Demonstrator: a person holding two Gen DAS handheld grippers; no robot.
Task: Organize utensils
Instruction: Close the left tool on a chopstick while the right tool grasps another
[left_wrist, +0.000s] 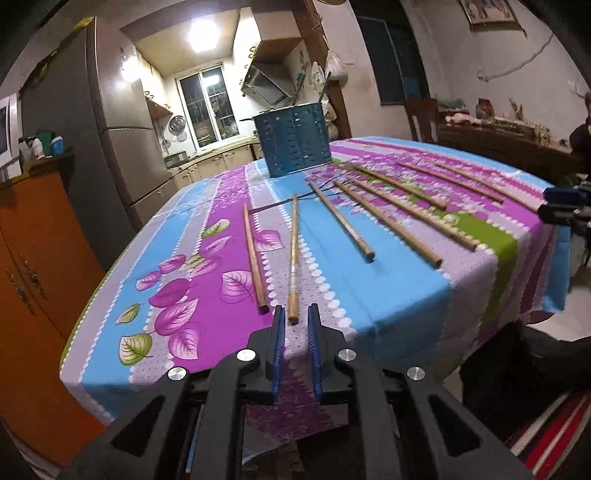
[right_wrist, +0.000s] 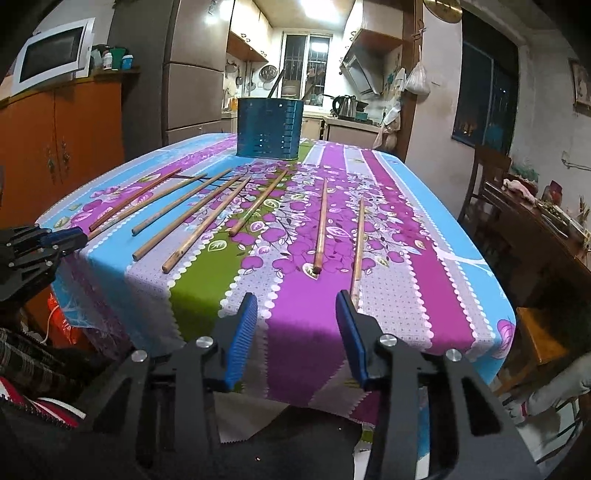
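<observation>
Several wooden chopsticks lie spread on a flowered tablecloth. A blue perforated utensil holder stands at the far side and shows in the right wrist view too. My left gripper is open, its tips on either side of the near end of one chopstick, with another chopstick just to its left. My right gripper is open and empty at the table's near edge, its right finger next to the near end of the rightmost chopstick. The left gripper also shows in the right wrist view.
An orange cabinet stands left of the table, with a fridge behind it. A wooden chair and a cluttered side table stand to the right. The kitchen counter lies beyond the table.
</observation>
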